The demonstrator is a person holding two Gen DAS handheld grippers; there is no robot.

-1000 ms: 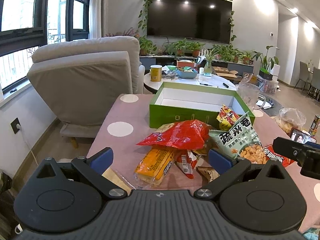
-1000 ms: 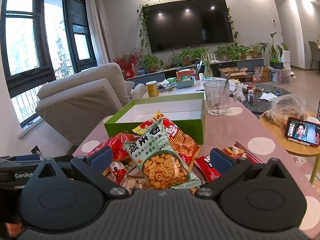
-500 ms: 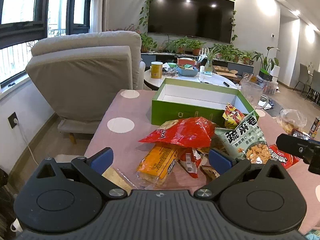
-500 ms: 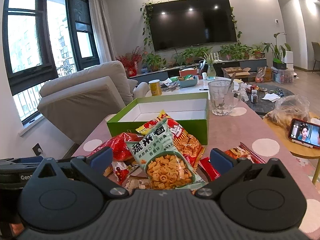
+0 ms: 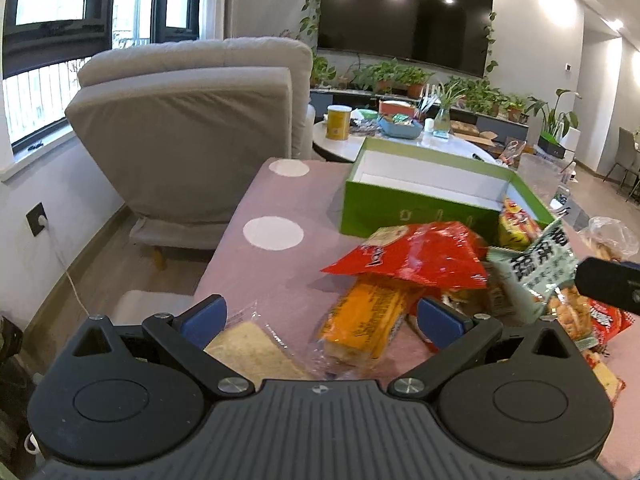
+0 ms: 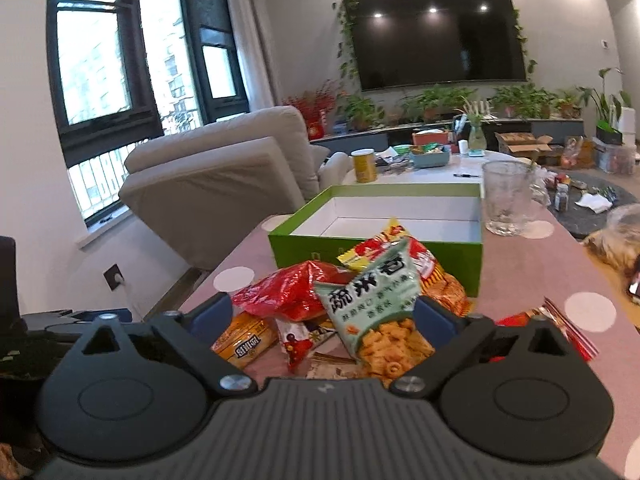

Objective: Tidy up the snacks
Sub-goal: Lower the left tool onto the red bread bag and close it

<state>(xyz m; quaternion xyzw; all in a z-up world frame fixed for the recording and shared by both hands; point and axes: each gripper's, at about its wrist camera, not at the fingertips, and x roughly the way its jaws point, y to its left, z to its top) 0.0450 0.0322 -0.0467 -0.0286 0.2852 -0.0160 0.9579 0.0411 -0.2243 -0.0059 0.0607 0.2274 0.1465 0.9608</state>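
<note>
- Left wrist view: the left claw gapes wide with nothing between its blue pads, low over the pink dotted surface. An orange cracker pack lies between the fingers' lines; a red bag sits on the heap, just before the green box.
- Right wrist view: the right claw is spread, gripping nothing, above the snack heap. A pale green bag leans frontmost; the green box stands behind, white inside bare.

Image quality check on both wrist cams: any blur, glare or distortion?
Left wrist: strong fisheye bending of the window frames, ceiling-light glare on the TV, green box reasonably sharp. Right wrist: softer overall, glass and plants smeared, windows overexposed, snack bags readable.
</note>
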